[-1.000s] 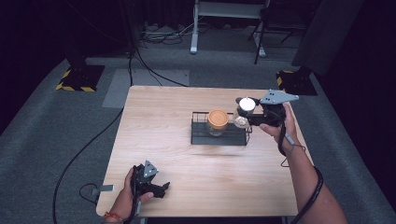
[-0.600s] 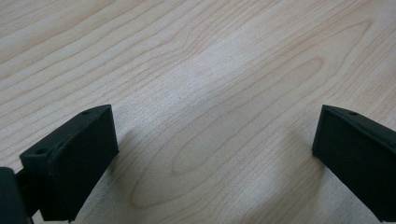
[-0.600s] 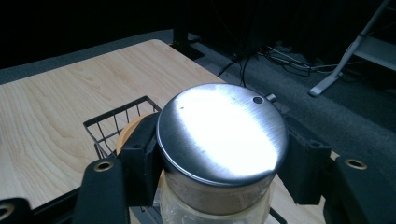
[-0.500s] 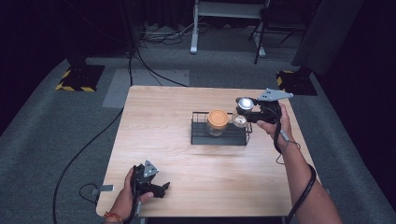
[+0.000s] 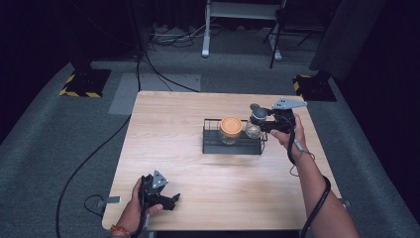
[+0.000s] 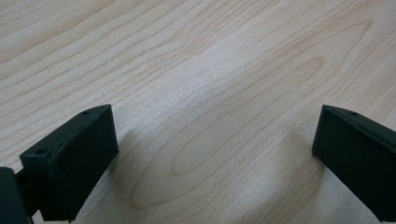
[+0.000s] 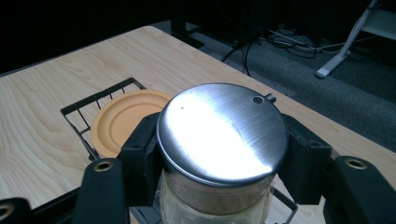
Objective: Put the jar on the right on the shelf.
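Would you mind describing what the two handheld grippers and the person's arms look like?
Both grippers are black with blocky, flat-faced jaws. The left gripper and the right gripper each carry a grey three-cornered plate on top. The right one has brass-coloured screw holes near its jaws. A black cable trails along the right forearm. The forearms are bare, and the left wrist wears an orange-red band.

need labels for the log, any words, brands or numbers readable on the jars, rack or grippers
None can be read.
Metal-lidded jar in the right hand-held gripper: bare shiny lid, no print.
Orange-lidded jar: plain lid.
Wire rack: no tag visible.
Left hand-held gripper: unmarked black pads.
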The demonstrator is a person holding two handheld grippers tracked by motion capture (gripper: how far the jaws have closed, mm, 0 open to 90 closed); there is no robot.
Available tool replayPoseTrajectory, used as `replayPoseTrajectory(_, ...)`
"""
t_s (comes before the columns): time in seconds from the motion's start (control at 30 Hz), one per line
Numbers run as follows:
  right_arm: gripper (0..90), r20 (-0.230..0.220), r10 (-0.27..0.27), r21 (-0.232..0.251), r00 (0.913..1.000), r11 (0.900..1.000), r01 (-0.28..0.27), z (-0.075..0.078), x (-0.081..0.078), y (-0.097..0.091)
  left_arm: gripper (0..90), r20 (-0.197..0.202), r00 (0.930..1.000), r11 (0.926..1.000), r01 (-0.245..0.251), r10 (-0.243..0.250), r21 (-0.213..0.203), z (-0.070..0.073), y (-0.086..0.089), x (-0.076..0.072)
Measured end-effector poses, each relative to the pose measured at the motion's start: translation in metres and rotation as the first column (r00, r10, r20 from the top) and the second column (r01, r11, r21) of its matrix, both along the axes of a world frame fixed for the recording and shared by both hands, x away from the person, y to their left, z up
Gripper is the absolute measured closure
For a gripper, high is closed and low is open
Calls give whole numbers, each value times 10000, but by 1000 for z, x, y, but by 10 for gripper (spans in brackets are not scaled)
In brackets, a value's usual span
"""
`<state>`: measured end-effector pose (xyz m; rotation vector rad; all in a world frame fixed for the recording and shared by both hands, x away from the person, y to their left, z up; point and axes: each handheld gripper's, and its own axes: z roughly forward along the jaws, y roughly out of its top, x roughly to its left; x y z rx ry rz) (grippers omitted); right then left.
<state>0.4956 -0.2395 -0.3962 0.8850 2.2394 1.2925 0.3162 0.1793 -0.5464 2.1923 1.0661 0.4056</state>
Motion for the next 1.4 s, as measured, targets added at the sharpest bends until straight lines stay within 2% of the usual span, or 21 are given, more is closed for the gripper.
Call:
replayPoseTrajectory(0.5, 394, -211, 62, -337, 9998, 9994, -69, -18, 2, 8, 0, -3, 10000, 10000, 5, -5, -3, 0, 0, 0)
replayPoseTrajectory(1.4, 393, -105, 30, -231, 9999, 9997, -32, -36, -1, 9, 0, -1, 10000, 10000, 3, -3, -2, 0, 0, 0)
